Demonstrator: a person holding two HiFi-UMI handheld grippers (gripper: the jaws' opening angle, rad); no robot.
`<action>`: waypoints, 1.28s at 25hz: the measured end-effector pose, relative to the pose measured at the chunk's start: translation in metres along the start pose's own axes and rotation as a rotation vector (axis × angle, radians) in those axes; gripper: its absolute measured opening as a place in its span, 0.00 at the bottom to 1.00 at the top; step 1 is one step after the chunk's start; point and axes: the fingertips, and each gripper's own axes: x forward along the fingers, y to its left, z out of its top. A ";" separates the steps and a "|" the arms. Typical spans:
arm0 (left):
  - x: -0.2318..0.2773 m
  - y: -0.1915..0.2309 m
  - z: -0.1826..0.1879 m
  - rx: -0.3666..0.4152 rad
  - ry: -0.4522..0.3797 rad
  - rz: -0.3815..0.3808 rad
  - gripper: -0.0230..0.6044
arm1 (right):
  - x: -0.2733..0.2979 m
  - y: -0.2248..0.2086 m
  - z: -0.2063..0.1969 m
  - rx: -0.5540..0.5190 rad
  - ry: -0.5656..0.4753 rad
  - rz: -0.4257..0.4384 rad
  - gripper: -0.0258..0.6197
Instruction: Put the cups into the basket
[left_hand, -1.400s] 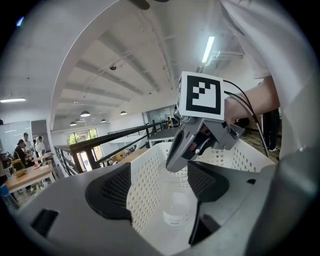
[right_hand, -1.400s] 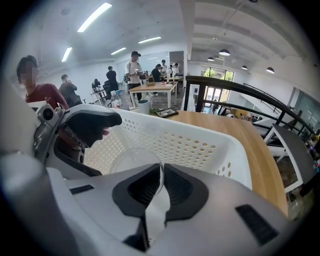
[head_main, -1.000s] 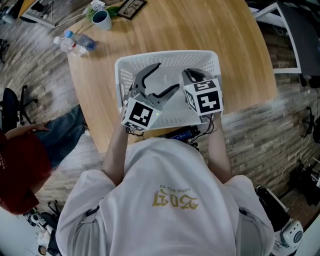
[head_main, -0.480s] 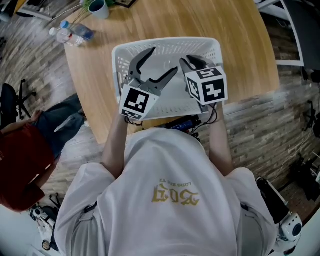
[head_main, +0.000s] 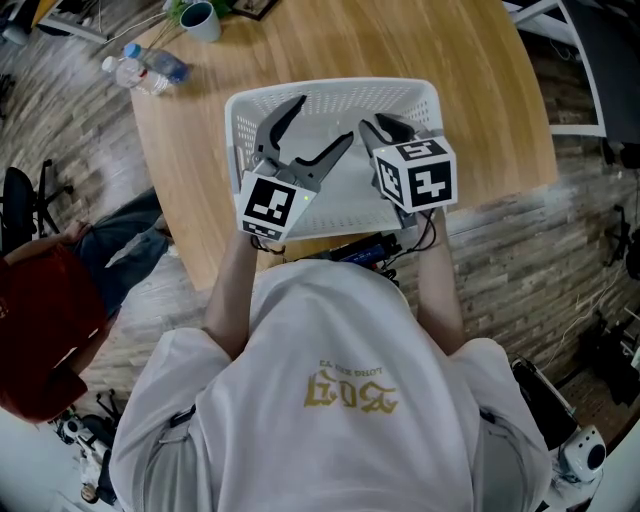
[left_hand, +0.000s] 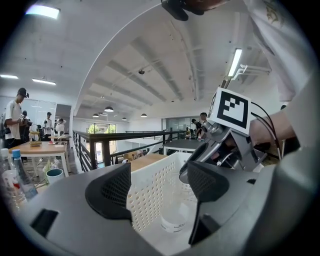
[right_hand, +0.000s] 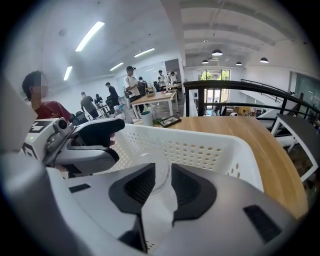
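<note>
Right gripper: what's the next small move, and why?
Probably open the right gripper and release: its jaws pinch the wall of a clear cup that hangs inside the white basket, its base near the basket floor in the left gripper view. The left gripper is open, holding nothing.

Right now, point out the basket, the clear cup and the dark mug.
basket (head_main: 330, 86): head view, far rim.
clear cup (right_hand: 154, 171): right gripper view, wall between the jaws.
dark mug (head_main: 204, 20): head view, its side.
</note>
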 end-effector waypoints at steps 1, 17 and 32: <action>-0.001 0.001 0.001 -0.006 -0.007 0.005 0.61 | 0.001 0.000 0.000 0.006 -0.003 0.001 0.18; -0.011 0.020 0.023 -0.099 -0.083 0.088 0.61 | -0.005 0.000 0.007 0.028 -0.067 -0.001 0.20; -0.017 0.022 0.016 -0.104 -0.056 0.118 0.61 | -0.011 0.002 0.018 0.052 -0.155 0.010 0.20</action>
